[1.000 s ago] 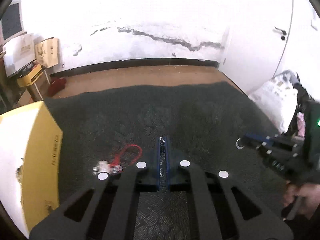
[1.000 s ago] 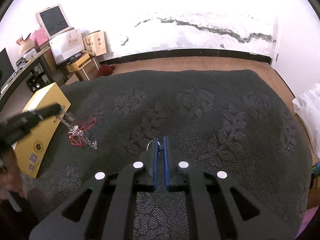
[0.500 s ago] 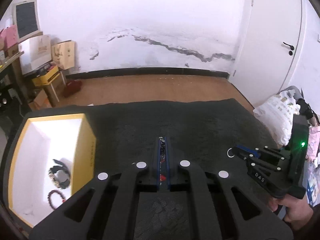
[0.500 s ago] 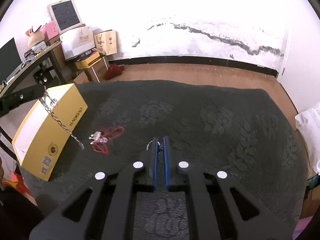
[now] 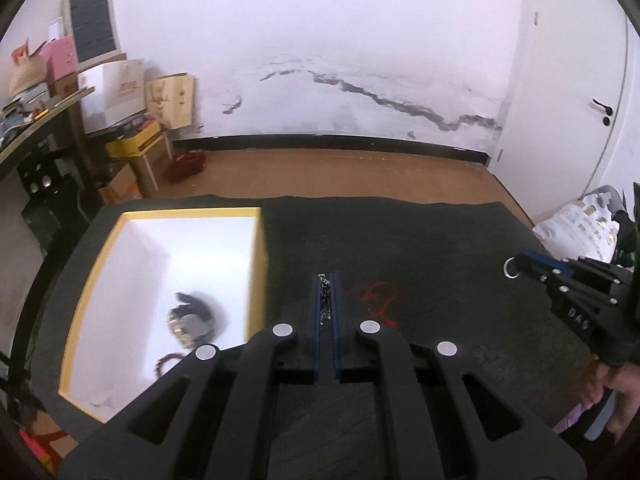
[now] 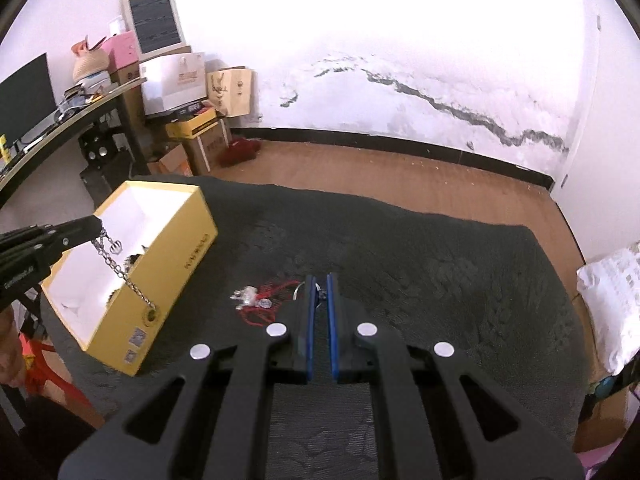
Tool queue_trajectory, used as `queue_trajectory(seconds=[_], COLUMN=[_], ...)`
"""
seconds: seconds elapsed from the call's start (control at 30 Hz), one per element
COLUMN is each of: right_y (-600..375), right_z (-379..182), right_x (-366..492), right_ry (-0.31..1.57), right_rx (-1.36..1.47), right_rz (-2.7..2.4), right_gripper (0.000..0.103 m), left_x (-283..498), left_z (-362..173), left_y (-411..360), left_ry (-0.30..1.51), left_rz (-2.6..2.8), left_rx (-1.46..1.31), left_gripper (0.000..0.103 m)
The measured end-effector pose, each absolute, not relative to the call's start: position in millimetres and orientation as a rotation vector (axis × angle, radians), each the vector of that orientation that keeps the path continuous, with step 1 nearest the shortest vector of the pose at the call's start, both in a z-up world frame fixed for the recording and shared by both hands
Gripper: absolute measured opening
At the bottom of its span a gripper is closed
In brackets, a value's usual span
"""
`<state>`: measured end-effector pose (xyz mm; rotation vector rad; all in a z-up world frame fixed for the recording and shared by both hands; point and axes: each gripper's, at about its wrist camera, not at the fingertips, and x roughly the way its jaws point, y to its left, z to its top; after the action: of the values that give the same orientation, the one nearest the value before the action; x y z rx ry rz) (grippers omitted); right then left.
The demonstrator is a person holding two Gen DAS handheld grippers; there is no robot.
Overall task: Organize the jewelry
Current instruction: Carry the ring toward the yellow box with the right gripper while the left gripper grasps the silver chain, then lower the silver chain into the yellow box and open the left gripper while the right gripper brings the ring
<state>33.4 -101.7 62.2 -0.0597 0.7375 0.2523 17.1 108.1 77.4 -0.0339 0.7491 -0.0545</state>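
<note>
My left gripper [image 5: 327, 280] is shut on a silver chain [image 6: 124, 276], which hangs from its tips [image 6: 96, 226] over the open yellow box [image 6: 176, 240]. The box [image 5: 256, 272] has a white inside and holds a watch [image 5: 190, 320] and a beaded bracelet [image 5: 170, 360]. My right gripper [image 6: 319, 280] is shut on a silver ring [image 5: 511, 268] and is held above the dark cloth. A red cord with clear crystal charms [image 6: 256, 300] lies on the cloth between box and right gripper; it shows in the left wrist view [image 5: 378, 296].
The dark patterned cloth [image 6: 440, 280] covers the table. A desk with a monitor [image 6: 24, 100] and stacked boxes [image 6: 176, 80] stand at the left. A white bag [image 6: 612, 300] lies off the right edge. Wood floor lies beyond.
My left gripper has lifted the chain off the cloth and carried it left over the yellow box. My right gripper has risen with the ring still held.
</note>
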Motion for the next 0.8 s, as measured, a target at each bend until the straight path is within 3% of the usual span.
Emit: queue_trajectory(seconds=[0.43, 0.8], right_y=[20.4, 120.3], right_z=[103.6, 105.6], right_x=[18.8, 21.0], right_ry=[0.696, 0.715], right_rx=[-0.153, -0.222], right_rz=[0.411, 0.534], right_gripper=[0.006, 0.006], left_x=[-15.8, 19.8], left_z=[103.4, -9.9], left_y=[239.8, 299.1], left_ry=[0.728, 0.890], left_rz=[0.136, 0.205], left_rx=[-0.060, -0.159], left_gripper=[0.004, 0.004])
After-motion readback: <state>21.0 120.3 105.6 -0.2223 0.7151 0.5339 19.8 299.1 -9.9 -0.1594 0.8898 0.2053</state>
